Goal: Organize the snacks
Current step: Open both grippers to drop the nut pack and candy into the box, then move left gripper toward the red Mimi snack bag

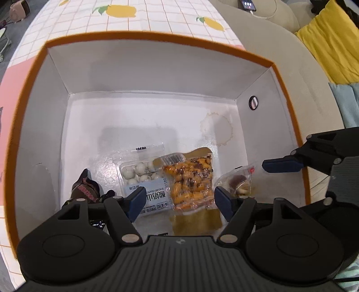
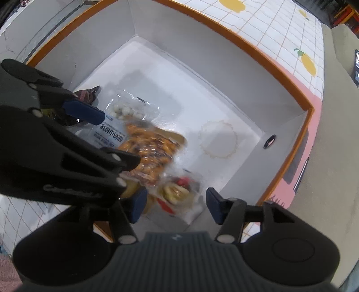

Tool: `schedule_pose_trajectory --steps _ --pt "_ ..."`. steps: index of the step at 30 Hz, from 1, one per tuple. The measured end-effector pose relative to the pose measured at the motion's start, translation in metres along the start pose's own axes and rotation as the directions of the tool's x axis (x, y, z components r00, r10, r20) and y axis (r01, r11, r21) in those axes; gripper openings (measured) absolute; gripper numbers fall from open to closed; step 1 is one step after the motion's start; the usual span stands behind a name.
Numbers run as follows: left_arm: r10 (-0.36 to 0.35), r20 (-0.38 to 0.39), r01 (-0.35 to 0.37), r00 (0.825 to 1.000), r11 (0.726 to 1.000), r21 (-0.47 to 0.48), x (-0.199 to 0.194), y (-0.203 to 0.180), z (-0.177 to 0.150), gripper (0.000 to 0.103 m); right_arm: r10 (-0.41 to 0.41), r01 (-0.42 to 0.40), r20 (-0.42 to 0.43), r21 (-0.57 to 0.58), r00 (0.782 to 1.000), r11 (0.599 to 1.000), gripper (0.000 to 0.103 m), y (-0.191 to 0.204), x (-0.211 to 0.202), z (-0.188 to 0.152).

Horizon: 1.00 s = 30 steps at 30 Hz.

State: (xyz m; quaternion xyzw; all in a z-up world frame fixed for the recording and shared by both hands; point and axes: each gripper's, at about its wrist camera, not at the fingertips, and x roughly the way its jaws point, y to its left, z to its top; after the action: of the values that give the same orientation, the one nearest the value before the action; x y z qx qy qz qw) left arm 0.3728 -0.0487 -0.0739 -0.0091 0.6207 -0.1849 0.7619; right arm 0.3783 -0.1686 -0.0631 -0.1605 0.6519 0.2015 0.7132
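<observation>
1. My left gripper (image 1: 178, 200) points down into the orange-rimmed white box (image 1: 157, 40). Its jaws stand open and hold nothing; the blue pads sit either side of the snacks below without pressing on them.
2. Between and under those pads lies the orange vacuum-packed snack pouch (image 1: 190, 179), flat on the box floor. It overlaps the right edge of the pale blue bag of yogurt-coated balls (image 1: 141, 177).
3. To the left of that bag, near the box wall, is a dark wrapped snack (image 1: 85, 188).
4. My right gripper (image 2: 176, 206) also points down into the box, jaws apart and empty.
5. Just below its pads rests the small clear packet with red and brown contents (image 2: 177, 191). It is blurred in my right view, so I cannot tell whether it touches the floor. In the left view the same packet lies just right of the orange pouch.
6. A round ring-shaped stain (image 1: 216, 130) marks the bare floor further in.
7. The box sits on a grid-patterned cloth with yellow fruit prints (image 1: 121, 11).
</observation>
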Motion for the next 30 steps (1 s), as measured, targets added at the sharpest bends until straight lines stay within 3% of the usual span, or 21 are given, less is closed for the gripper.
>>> schedule_pose_trajectory --steps 8,16,20,24,30 --pt "0.033 0.073 -0.035 0.997 0.999 0.016 -0.028 -0.008 -0.013 0.081 -0.009 0.008 0.036 0.012 0.999 1.0 0.058 0.002 -0.011 -0.005" --pt "0.074 0.214 -0.086 0.974 0.995 0.047 -0.078 -0.028 -0.041 0.081 -0.019 0.004 0.143 0.106 0.989 0.994 0.059 0.002 -0.048 -0.025" --pt "0.114 0.3 -0.142 0.947 0.987 0.074 -0.105 -0.043 -0.065 0.081 -0.032 -0.002 0.217 0.157 0.976 0.988 0.059 0.008 -0.068 -0.047" --pt "0.147 0.388 -0.197 0.91 0.976 0.092 -0.129 -0.061 -0.095 0.081 -0.037 -0.024 0.299 0.198 0.953 0.98 0.059 0.016 -0.089 -0.075" --pt "0.15 0.489 -0.211 0.859 0.975 0.072 -0.158 -0.076 -0.142 0.081 -0.059 -0.056 0.426 0.251 0.903 0.966 0.059 0.031 -0.116 -0.119"
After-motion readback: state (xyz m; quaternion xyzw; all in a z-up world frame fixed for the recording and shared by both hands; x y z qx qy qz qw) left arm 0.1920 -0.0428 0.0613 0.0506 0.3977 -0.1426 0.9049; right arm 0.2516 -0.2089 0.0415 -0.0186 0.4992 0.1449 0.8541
